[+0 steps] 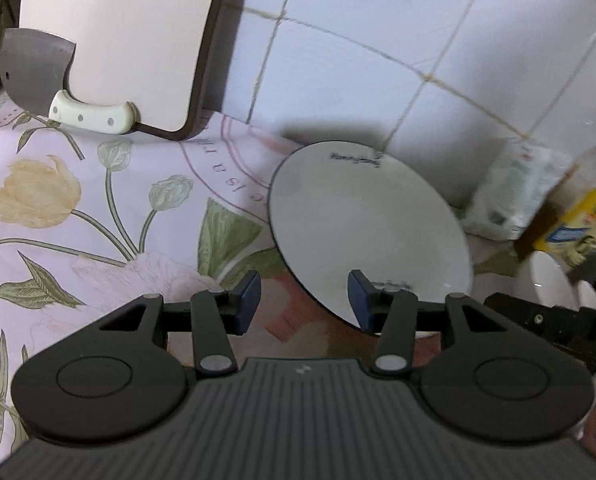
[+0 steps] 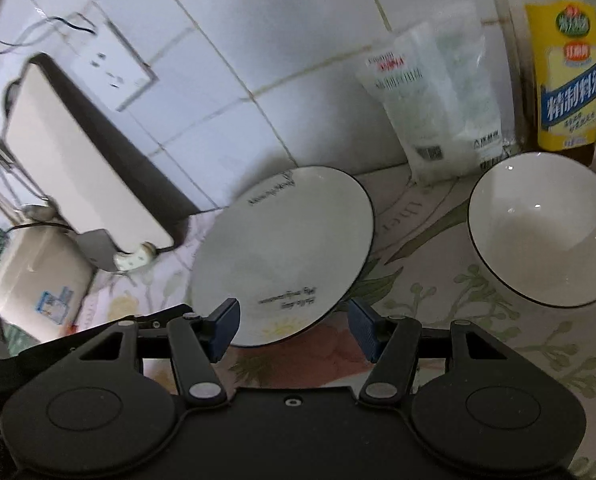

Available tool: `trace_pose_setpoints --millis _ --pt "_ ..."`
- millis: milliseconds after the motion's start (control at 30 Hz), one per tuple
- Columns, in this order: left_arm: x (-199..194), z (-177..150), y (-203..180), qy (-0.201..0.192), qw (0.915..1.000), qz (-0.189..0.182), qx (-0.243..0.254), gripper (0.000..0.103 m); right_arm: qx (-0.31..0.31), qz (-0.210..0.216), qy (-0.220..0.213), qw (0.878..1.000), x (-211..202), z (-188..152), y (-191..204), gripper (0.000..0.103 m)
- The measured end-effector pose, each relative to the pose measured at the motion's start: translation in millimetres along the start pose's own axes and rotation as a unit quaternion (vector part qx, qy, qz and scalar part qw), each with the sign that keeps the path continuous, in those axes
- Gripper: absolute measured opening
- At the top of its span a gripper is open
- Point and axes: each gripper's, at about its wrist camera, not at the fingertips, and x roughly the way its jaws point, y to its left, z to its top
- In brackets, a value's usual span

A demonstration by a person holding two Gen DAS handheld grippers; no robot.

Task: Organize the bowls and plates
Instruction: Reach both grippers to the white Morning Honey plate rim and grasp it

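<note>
Right now your left gripper (image 1: 303,302) hovers with its jaws apart and nothing between them, its right pad over the near rim of the white plate (image 1: 367,224). Your right gripper (image 2: 294,326) is likewise released, its pads straddling that plate's near edge without pressing it. That plate lies on the floral counter cloth (image 1: 78,208) near the tiled back wall; the white bowl (image 2: 541,232) stands beside it.
</note>
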Motion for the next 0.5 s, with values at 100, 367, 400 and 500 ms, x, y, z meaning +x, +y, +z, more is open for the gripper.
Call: trace_pose_setpoints --millis 100,367,400,500 --pt "16.4 0.5 0.2 0.004 0.9999 -0.01 0.011 0.047 0.009 -0.006 0.003 1.0 15.9 2.3 -4.2 0.065" --pt "44.4 4.1 11.5 0.018 0.9997 -0.003 -0.015 0.028 0.024 -0.014 0.0 1.0 45.7 2.9 -9.9 0.065" --pt "44.4 3.0 11.5 0.019 0.9997 0.0 -0.014 0.026 0.026 -0.015 -0.006 1.0 46.3 2.6 -11.3 0.065" --pt "44.1 2.5 12.5 0.02 0.9996 -0.003 -0.02 0.024 0.024 -0.033 -0.033 0.999 48.3 1.4 -12.8 0.065"
